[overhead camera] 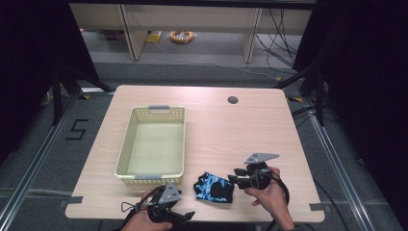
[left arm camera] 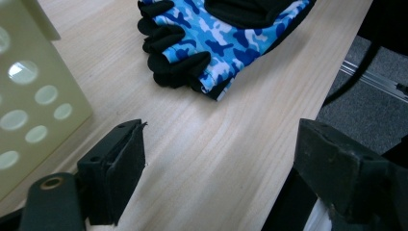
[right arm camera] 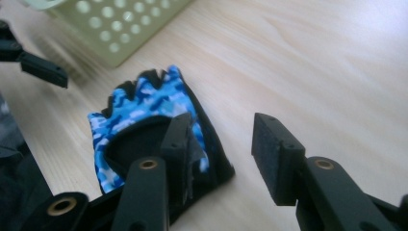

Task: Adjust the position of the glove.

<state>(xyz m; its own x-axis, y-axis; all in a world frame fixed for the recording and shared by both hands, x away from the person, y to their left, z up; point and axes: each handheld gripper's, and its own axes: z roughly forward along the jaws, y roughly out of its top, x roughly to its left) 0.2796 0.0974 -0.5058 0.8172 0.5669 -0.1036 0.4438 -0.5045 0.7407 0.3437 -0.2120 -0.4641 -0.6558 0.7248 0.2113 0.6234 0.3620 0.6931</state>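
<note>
A blue camouflage fingerless glove (overhead camera: 214,188) with black trim lies flat on the wooden table near its front edge. My right gripper (overhead camera: 235,176) sits just right of it, held in a hand. In the right gripper view the glove (right arm camera: 139,125) lies under and beside one jaw of the right gripper (right arm camera: 222,126); the jaws stand apart and the gap between them holds bare wood. My left gripper (overhead camera: 185,216) rests at the table's front edge, left of the glove. Its jaws are wide apart (left arm camera: 221,144), and the glove (left arm camera: 216,38) lies a short way ahead.
A pale green perforated basket (overhead camera: 126,144) with nothing in it stands left of centre, just behind the left gripper; its wall (left arm camera: 29,96) is close beside that jaw. A round cable hole (overhead camera: 233,100) is at the table's back right. The table's front edge runs just below both hands.
</note>
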